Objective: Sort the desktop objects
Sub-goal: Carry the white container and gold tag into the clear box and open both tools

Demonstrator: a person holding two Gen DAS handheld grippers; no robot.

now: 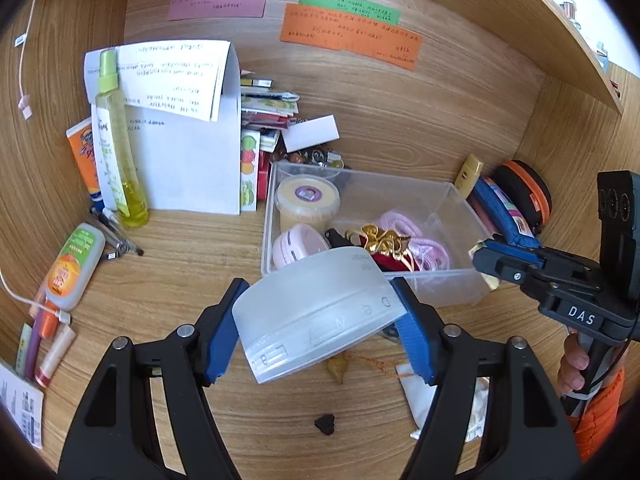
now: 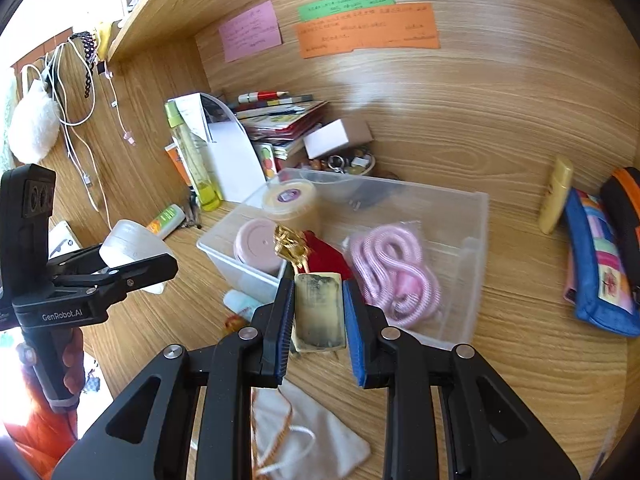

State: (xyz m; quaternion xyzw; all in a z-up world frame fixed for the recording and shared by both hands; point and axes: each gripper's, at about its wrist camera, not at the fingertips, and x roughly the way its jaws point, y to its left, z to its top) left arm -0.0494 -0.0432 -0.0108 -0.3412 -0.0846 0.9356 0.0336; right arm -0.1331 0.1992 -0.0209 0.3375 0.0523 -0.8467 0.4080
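Care with the drop matters: left gripper [image 1: 320,332], jaws wide, clamps a frosted round lid [image 1: 316,316]; right gripper [image 2: 316,320], nearly closed, pinches a yellowed block [image 2: 319,312]. Clear bin [image 2: 476,240] lies just ahead; lower both inside before releasing.

Desk [image 1: 200,280]: wood-grain, matt. Bin [image 1: 452,200]: clear smooth plastic. Jar [image 1: 316,312] in left gripper: frosted plastic, semi-matt. Block [image 2: 319,312] in right gripper: pale, smudged, dull. Pouch [image 2: 320,440]: white cloth. Cord [image 2: 394,276]: pink, braided.
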